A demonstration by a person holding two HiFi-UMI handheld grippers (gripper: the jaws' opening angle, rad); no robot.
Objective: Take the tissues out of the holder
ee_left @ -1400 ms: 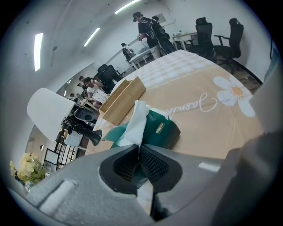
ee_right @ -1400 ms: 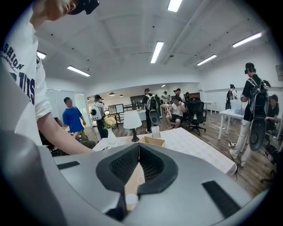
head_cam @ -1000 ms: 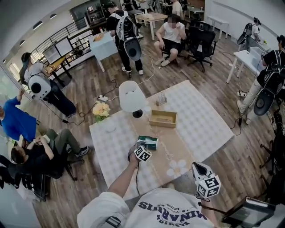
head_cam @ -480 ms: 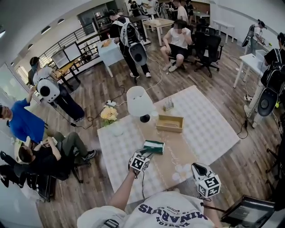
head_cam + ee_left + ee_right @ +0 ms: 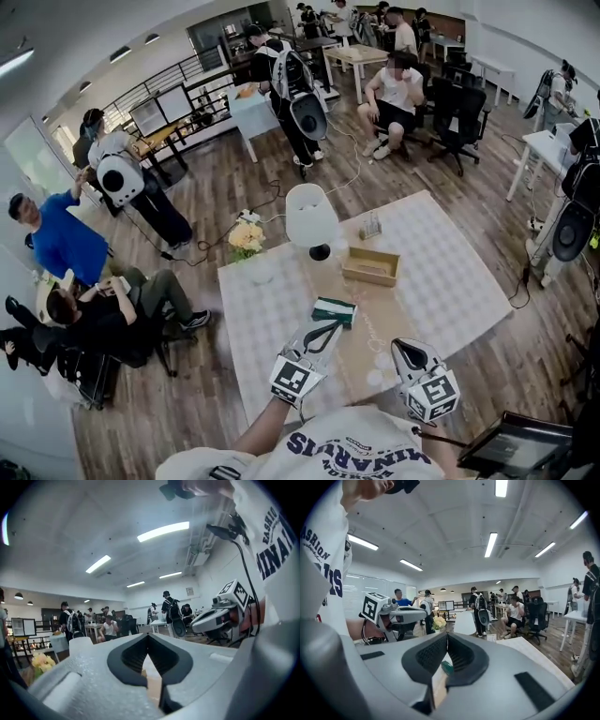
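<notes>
**Both tools empty beside tissue pack**

Holding left tool (image 5: 330, 330) just short of the green tissue pack (image 5: 335, 309), jaws just closed tight, nothing between. Keeping right tool (image 5: 397, 347) clenched and empty, near right. Leaving pack on the table (image 5: 441, 281), apart from the wooden box (image 5: 371, 267), apparently already out. Pointing both tools roughly level, toward the far side.

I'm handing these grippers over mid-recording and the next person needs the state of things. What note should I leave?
The left gripper is shut; its jaws have just been closing, with nothing between them.
The right gripper is shut and empty.
The green tissue pack lies on the beige runner, apart from the wooden holder beyond it.
Done: the pack is out of the holder.
Left: probably nothing. I cannot tell whether the holder holds more.
</notes>
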